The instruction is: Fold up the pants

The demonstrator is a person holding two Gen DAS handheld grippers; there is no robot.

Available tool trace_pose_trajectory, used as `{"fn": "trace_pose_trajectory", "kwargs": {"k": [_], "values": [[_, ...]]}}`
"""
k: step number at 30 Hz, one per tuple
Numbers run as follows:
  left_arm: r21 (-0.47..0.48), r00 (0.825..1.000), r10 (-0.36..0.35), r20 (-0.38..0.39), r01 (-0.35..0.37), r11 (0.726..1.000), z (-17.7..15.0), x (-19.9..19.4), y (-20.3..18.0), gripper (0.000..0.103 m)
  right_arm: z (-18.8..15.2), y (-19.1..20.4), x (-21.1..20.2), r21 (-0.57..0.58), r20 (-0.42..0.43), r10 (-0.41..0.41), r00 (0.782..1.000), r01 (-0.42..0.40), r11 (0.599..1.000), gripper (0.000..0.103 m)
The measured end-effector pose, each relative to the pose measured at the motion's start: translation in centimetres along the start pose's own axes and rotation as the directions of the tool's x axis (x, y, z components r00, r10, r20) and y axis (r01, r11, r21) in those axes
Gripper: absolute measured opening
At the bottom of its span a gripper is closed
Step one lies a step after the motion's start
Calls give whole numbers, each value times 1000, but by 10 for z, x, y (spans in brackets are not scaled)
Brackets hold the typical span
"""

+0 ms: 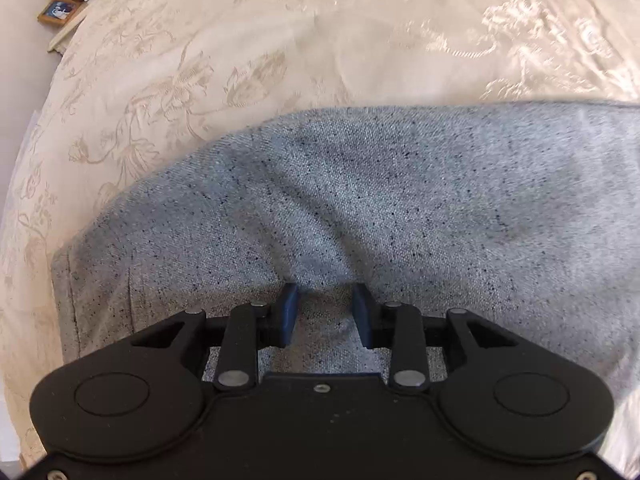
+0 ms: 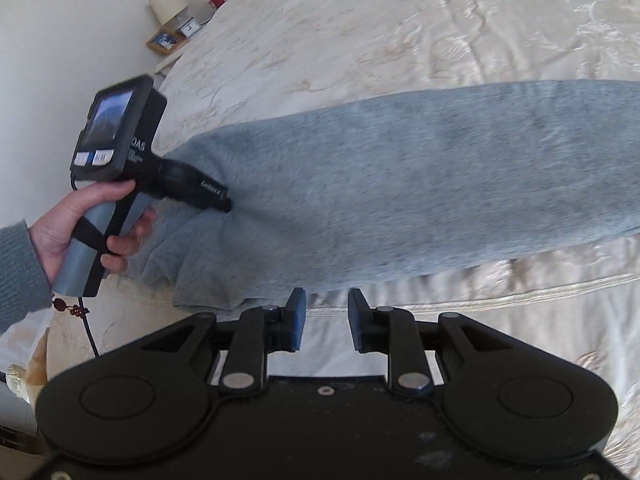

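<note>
Grey speckled pants (image 1: pixel 360 208) lie flat across a cream floral bedspread (image 1: pixel 200 40). My left gripper (image 1: pixel 325 292) is low over the pants near their left end, its blue fingers apart with cloth bunched between them; whether it pinches the cloth I cannot tell. In the right wrist view the pants (image 2: pixel 400 180) stretch from left to right, and the left gripper (image 2: pixel 216 196) presses into their left end, held by a hand. My right gripper (image 2: pixel 326 300) is open and empty, just short of the pants' near edge, over the bedspread (image 2: pixel 440 20).
A nightstand at the bed's far left corner holds a framed picture (image 2: pixel 162 40), a small clock (image 2: pixel 190 28) and a lamp (image 2: pixel 166 4). The bed's piped edge (image 2: pixel 480 292) runs beside my right gripper. A white wall (image 2: pixel 60 40) stands at left.
</note>
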State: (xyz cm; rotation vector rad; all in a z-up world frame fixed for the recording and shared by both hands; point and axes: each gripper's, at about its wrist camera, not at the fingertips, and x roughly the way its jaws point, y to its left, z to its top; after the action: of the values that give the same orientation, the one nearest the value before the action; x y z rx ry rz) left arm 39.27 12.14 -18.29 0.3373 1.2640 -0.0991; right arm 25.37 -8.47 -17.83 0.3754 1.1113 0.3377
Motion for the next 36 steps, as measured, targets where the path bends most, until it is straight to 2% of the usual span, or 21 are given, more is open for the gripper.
{"fn": "trace_pose_trajectory", "kwargs": {"k": [3, 6, 12, 17, 20, 26, 31, 36], "values": [[-27, 999, -20, 47, 21, 999, -15, -23, 14, 43, -5, 13, 20, 60, -39, 40, 998, -37, 998, 29], [-27, 996, -39, 81, 41, 999, -40, -47, 23, 43, -13, 22, 31, 84, -60, 17, 998, -12, 996, 30], [63, 983, 21, 180, -33, 997, -97, -84, 7, 43, -30, 22, 25, 94, -76, -10, 997, 18, 995, 30], [94, 986, -36, 165, 20, 995, -134, -84, -24, 46, -27, 13, 15, 84, -67, -29, 997, 34, 996, 30], [104, 990, -30, 140, 15, 994, -144, -76, -41, 47, -24, 7, 8, 83, -64, -27, 998, 33, 996, 30], [11, 992, 24, 122, -25, 1000, -133, -63, -46, 48, -18, 1, 4, 69, -63, -19, 998, 23, 997, 30], [-51, 991, 37, 126, -30, 998, -120, -60, -39, 48, -19, 1, 2, 46, -78, -12, 997, 15, 999, 30], [-147, 992, -11, 128, 30, 989, -102, -66, -21, 47, -21, 4, 5, 31, -84, -1, 996, 4, 1000, 30]]}}
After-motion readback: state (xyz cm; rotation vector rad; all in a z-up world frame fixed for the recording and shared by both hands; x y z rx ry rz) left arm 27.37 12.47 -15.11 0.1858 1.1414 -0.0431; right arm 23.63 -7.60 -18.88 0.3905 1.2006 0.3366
